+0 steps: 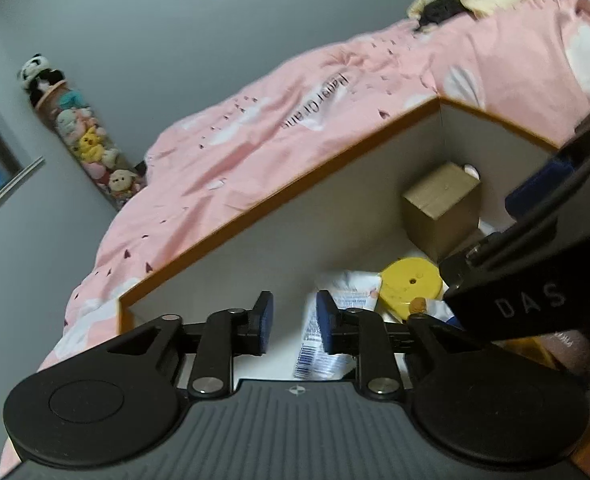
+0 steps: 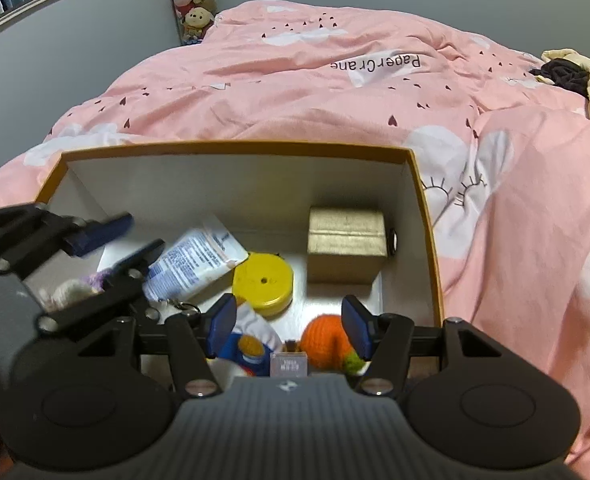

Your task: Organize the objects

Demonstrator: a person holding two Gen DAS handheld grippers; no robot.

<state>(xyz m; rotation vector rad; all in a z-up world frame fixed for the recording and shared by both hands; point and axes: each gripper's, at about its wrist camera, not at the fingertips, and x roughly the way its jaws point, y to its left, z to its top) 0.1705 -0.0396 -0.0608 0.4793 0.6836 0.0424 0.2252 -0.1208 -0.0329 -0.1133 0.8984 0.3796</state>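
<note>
1. Left hand-held gripper (image 1: 293, 322): tilted downward over the near left part of the open box (image 1: 255, 216). Its blue pads stand a little apart with nothing between them; released. In the right wrist view it enters from the left edge (image 2: 113, 242), its two fingers slanting up and to the right above the white packet (image 2: 193, 262).
2. Right hand-held gripper (image 2: 287, 326): angled steeply down into the near right part of the box (image 2: 231, 148). Pads stand well apart and grasp nothing. The orange knitted toy (image 2: 323, 338) lies below and between them, close to the right pad; whether it touches that pad cannot be told. In the left wrist view its black body crosses the right side of the frame.
3. Box: orange rim, white inner walls, resting on the bed over the pink duvet (image 2: 335, 92).
4. Contents, far right corner: small brown carton (image 2: 347, 246), upright, close to the right wall.
5. Contents, centre: yellow round disc (image 2: 263, 282) lying flat, just beside the packet, whose edge is at the disc's upper left.
6. Contents, near edge: blue-and-white pouch (image 2: 251, 346) below the right gripper's left pad, and a small grey tag (image 2: 289, 364) beside the orange toy.
7. Contents, left: pale fluffy item (image 2: 71, 292), partly hidden behind the left gripper, blurred.
8. Surroundings: tall clear tube of plush toys (image 1: 89, 144) standing against the grey wall beyond the bed.
</note>
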